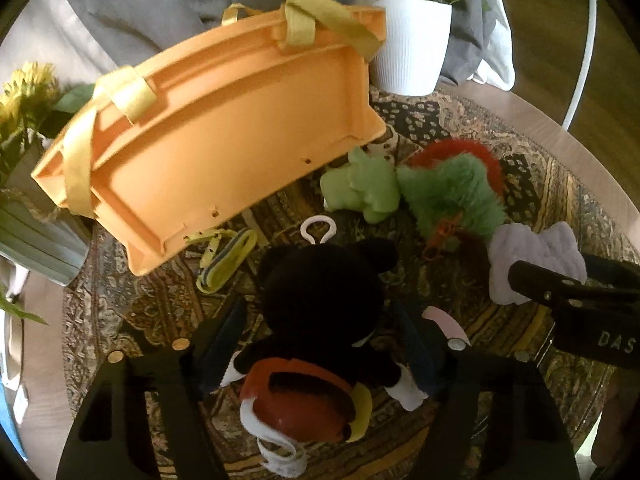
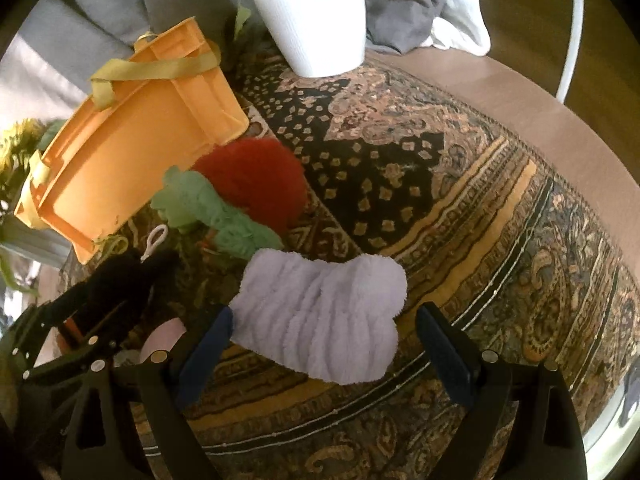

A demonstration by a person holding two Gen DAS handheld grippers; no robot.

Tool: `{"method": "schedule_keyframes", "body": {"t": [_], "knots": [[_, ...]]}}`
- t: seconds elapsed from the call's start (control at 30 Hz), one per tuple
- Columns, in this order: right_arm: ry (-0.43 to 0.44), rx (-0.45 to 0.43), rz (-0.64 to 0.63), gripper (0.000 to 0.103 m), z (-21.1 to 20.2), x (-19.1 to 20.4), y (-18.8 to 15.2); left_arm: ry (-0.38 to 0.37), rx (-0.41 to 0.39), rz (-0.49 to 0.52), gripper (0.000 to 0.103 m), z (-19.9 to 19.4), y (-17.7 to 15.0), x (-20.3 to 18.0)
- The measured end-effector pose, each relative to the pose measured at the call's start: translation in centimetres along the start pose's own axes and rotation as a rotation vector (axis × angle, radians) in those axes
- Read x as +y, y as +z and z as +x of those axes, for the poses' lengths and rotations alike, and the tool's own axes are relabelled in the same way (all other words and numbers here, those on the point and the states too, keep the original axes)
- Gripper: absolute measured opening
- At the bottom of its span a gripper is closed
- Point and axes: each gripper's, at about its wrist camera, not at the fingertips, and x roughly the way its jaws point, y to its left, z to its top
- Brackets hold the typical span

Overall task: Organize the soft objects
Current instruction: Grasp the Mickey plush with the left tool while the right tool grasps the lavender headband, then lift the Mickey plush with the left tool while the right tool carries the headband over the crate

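- My left gripper [image 1: 320, 344] points steeply down with the black plush [image 1: 320, 300] between its spread fingers; I cannot tell whether the pads touch it.
- The plush's white loop [image 1: 318, 231] lies just ahead of the fingertips.
- The orange basket [image 1: 224, 120] stands ahead and to the left of that gripper, tilted, its yellow straps [image 1: 132, 96] draped over the rim.
- Ahead and to its right lie the green plush [image 1: 364, 192] and a fluffy green and red toy [image 1: 452, 188], touching each other.
- My right gripper [image 2: 324, 344] is spread wide, the lilac cloth [image 2: 320, 312] between its fingers on the patterned table [image 2: 480, 200]; the right pad stands clear of it.
- A white pot [image 2: 316, 16] stands far ahead.
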Motion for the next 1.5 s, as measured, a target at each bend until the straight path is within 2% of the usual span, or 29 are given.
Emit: {"method": "schedule_keyframes", "body": {"t": [0.1,0.2,0.27,0.4,0.47,0.67,0.83,1.0,1.3,1.5], "knots": [[-0.002,-0.004,-0.019,0.092,0.1,0.2,-0.1,-0.016,0.016,-0.01,0.064,0.7,-0.2,0.1],[0.004,-0.007,-0.034,0.085,0.0,0.4,-0.3,-0.016,0.005,-0.021,0.062,0.8,-0.3,0.1],[0.01,-0.006,-0.045,0.074,0.0,0.5,-0.4,-0.012,-0.001,-0.024,0.061,0.7,-0.4,0.0],[0.014,-0.016,-0.07,0.063,-0.4,0.7,-0.6,-0.011,-0.009,-0.039,0.059,0.4,-0.7,0.0],[0.017,-0.027,-0.086,0.053,-0.7,0.8,-0.7,-0.01,-0.012,-0.049,0.058,0.1,-0.9,0.0],[0.032,-0.048,-0.136,0.034,-1.5,0.7,-0.6,0.009,-0.019,-0.079,0.058,-0.9,-1.5,-0.4],[0.07,-0.047,-0.16,0.029,-2.0,0.4,-0.2,0.046,-0.042,-0.109,0.058,-2.3,-1.5,-0.9],[0.108,-0.051,-0.193,0.029,-2.9,0.2,0.2,0.079,-0.071,-0.15,0.058,-3.8,-1.3,-1.4],[0.174,-0.106,-0.279,0.029,-5.8,0.1,1.8,0.121,-0.12,-0.248,0.058,-6.7,-1.2,-2.1],[0.223,-0.15,-0.326,0.029,-7.9,0.4,3.1,0.16,-0.18,-0.302,0.058,-9.5,-0.5,-2.6]]}}
